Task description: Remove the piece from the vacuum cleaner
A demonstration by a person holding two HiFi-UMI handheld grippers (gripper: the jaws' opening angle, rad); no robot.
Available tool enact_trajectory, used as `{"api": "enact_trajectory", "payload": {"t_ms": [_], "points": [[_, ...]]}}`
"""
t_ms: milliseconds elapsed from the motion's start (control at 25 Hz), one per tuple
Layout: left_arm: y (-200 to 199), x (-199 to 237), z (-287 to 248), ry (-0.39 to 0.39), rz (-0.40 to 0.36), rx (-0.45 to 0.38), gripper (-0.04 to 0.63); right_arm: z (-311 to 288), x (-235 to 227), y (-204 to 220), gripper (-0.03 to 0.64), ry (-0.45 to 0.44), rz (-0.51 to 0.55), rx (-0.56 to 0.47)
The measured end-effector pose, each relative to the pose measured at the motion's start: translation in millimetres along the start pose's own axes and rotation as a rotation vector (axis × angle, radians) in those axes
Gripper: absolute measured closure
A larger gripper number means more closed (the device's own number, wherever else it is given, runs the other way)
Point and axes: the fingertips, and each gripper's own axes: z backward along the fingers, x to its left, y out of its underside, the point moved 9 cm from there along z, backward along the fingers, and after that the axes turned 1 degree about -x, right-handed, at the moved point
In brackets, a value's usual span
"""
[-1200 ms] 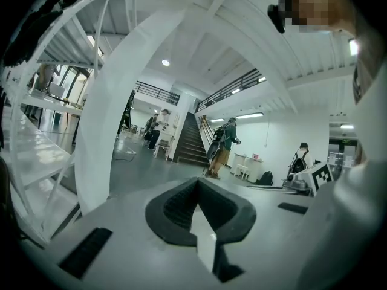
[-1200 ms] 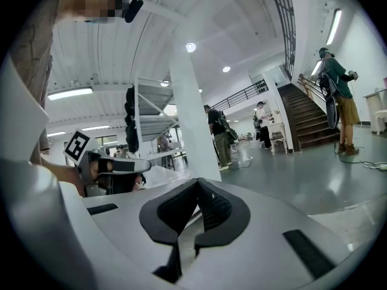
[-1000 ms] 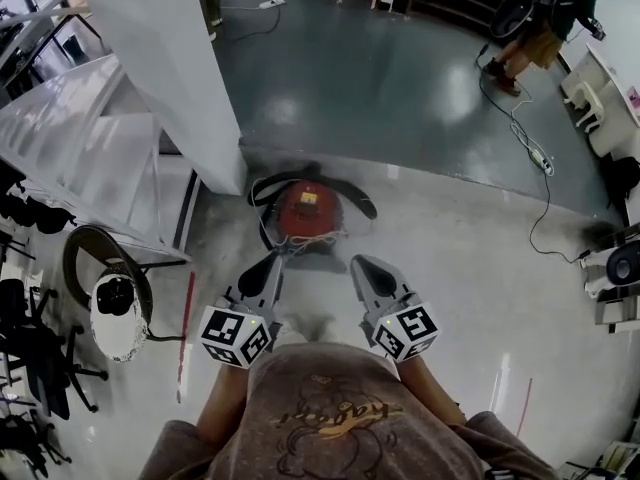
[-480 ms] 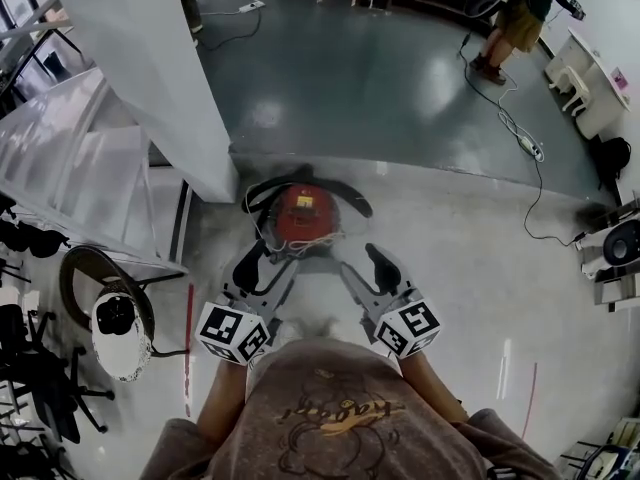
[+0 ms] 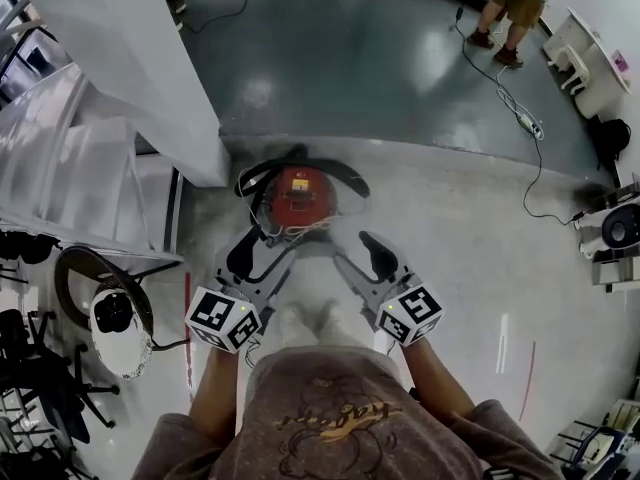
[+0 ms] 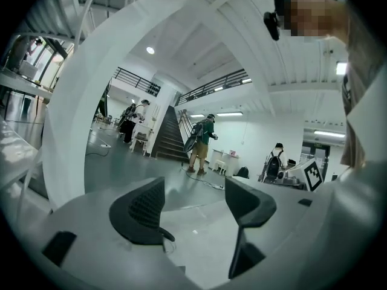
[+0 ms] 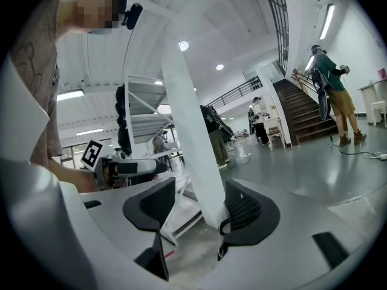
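Grey polished floor (image 5: 400, 78) fills most of the head view, darker toward its far edge and paler nearer the person. White column (image 5: 120, 58) rises at the left. At its foot, on the pale strip, stands the red vacuum cleaner (image 5: 300, 196), a black hose (image 5: 345, 173) curled round its far side. Just short of it, the left gripper (image 5: 255, 251) and the right gripper (image 5: 362, 253) hang side by side, jaws wide and opening, with nothing between them.
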Motion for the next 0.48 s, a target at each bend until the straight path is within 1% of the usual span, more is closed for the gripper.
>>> {"api": "enact_trajectory", "payload": {"t_ms": [200, 480], "points": [[9, 14, -15, 0.011, 0.01, 0.023, 0.307, -11, -14, 8, 0.387, -0.007, -0.006, 0.007], [41, 33, -39, 0.02, 0.036, 0.057, 0.307, -24, -35, 40, 0.387, -0.026, 0.004, 0.071]]}}
